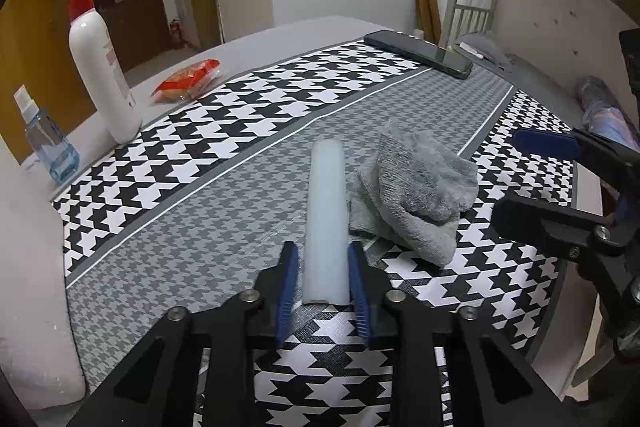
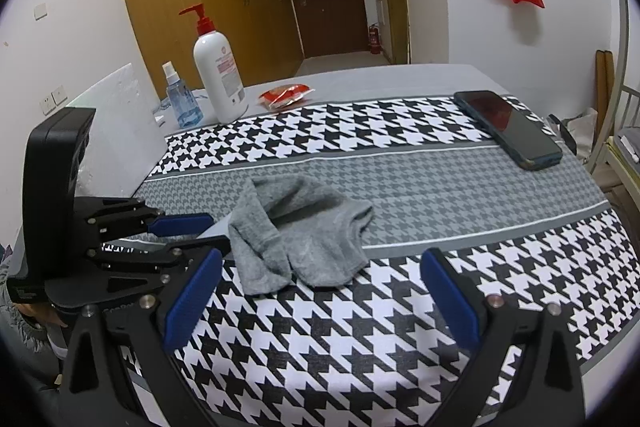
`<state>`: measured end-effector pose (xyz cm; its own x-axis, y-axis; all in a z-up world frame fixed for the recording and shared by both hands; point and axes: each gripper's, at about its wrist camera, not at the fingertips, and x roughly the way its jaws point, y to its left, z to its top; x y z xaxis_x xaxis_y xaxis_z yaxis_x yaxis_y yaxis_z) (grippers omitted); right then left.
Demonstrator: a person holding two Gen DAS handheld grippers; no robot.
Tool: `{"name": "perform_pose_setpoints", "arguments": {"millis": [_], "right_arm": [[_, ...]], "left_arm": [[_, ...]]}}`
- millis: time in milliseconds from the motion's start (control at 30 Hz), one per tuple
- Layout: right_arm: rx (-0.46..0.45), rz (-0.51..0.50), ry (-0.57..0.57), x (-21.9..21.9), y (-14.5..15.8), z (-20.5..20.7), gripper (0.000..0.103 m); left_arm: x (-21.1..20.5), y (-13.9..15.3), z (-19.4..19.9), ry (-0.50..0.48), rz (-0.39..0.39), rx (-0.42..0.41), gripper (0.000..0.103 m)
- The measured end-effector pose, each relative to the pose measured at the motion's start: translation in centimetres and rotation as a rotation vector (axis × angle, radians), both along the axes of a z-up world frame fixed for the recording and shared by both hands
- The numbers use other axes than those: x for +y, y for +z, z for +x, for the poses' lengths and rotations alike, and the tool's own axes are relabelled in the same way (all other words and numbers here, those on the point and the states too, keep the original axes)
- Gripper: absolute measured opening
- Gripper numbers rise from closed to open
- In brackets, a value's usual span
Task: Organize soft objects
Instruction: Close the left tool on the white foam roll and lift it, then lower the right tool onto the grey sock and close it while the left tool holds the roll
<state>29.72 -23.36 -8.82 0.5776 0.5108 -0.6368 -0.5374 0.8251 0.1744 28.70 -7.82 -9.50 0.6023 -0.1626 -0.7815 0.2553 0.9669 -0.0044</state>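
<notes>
Socks [image 1: 416, 195], a grey crumpled pair, lie on the houndstooth cloth [image 1: 200, 203] covering the surface, just right of a pale translucent bar [image 1: 325, 219] and touching its side. In the left wrist view, the left gripper [image 1: 323, 267] has its jaws nearly closed around the near end of that bar; the blue pads sit right at its sides, though whether they press yet I cannot tell for sure. The right gripper [image 1: 532, 179] waits at the right edge, near the socks. A bottle [image 1: 102, 67], a spray [image 1: 48, 143], a red packet [image 1: 188, 81] and a phone [image 1: 420, 53] stand well apart at the far side.

From the right wrist view, the socks [image 2: 296, 235] lie ahead, one toe overlapping the other. The right gripper [image 2: 320, 303] hangs with its jaws wide open and empty, short of the fabric. The left gripper [image 2: 188, 231] reaches in from the left beside the socks.

The step seems to be taking hold of the bar. Doing it well likely means squeezing evenly at the end, keeping the bar level, and not dragging the socks along.
</notes>
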Motion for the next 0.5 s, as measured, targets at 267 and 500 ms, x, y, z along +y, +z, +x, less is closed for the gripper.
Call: {"name": "perform_pose_setpoints", "arguments": {"millis": [267, 500], "right_arm": [[0.009, -0.025, 0.014, 0.6, -0.1, 0.3, 0.101], [0.01, -0.05, 0.043, 2.0, -0.1, 0.8, 0.101]], "left_arm": [[0.9, 0.5, -0.7, 0.016, -0.044, -0.016, 0.017], [2.4, 1.2, -1.1, 0.077, -0.053, -0.044, 0.017]]}}
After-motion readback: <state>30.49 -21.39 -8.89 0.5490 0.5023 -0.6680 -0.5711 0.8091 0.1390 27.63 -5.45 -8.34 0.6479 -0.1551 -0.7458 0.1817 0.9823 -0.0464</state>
